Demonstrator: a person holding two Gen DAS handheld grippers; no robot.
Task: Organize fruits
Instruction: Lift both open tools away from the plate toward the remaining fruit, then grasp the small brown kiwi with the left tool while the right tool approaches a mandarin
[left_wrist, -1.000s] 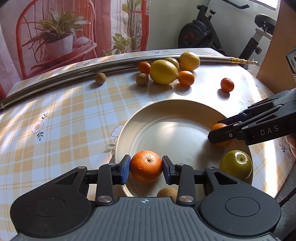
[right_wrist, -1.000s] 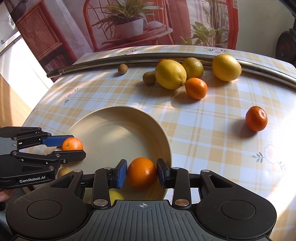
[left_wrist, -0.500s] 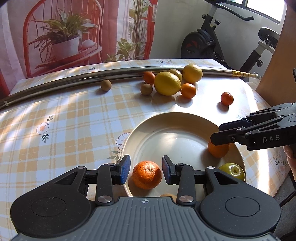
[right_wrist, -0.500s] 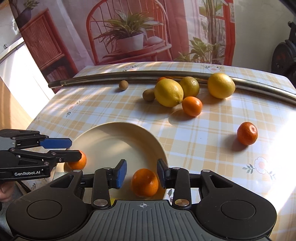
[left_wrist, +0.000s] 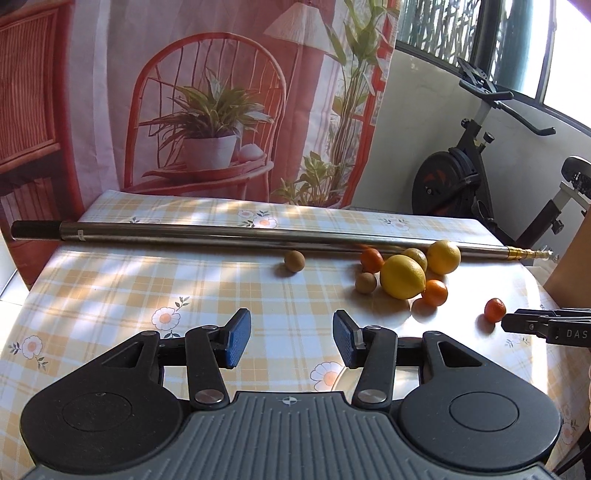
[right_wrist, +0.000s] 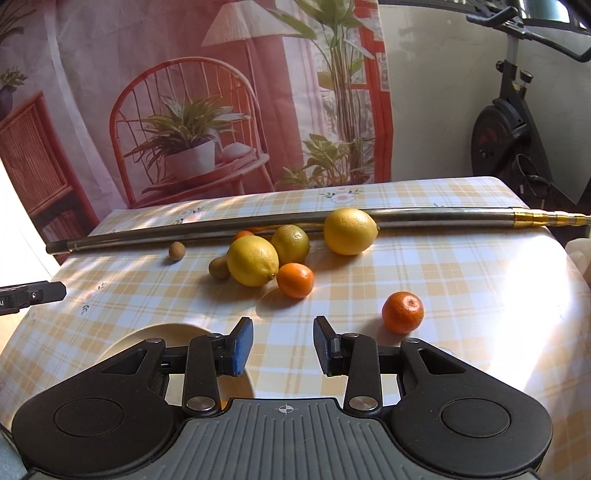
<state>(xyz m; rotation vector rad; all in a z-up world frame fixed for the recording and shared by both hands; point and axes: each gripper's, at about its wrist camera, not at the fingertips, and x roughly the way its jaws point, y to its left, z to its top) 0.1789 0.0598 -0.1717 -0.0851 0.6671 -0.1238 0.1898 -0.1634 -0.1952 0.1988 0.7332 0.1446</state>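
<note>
left wrist view – left gripper (left_wrist: 291, 338) wide, empty; right gripper (right_wrist: 283, 344) likewise – above tablecloth (right_wrist: 461, 280).

Left wrist view: looks forward from behind left gripper (left_wrist: 291, 341), low over table (left_wrist: 110, 288), toward curtain. Right wrist view: same way, from behind right gripper (right_wrist: 283, 345), set more to right. Fruit pile seen in both: big lemon (left_wrist: 402, 276) (right_wrist: 252, 260), metal pole (left_wrist: 221, 236) (right_wrist: 424, 217). Fruit near, mid-table.
</note>
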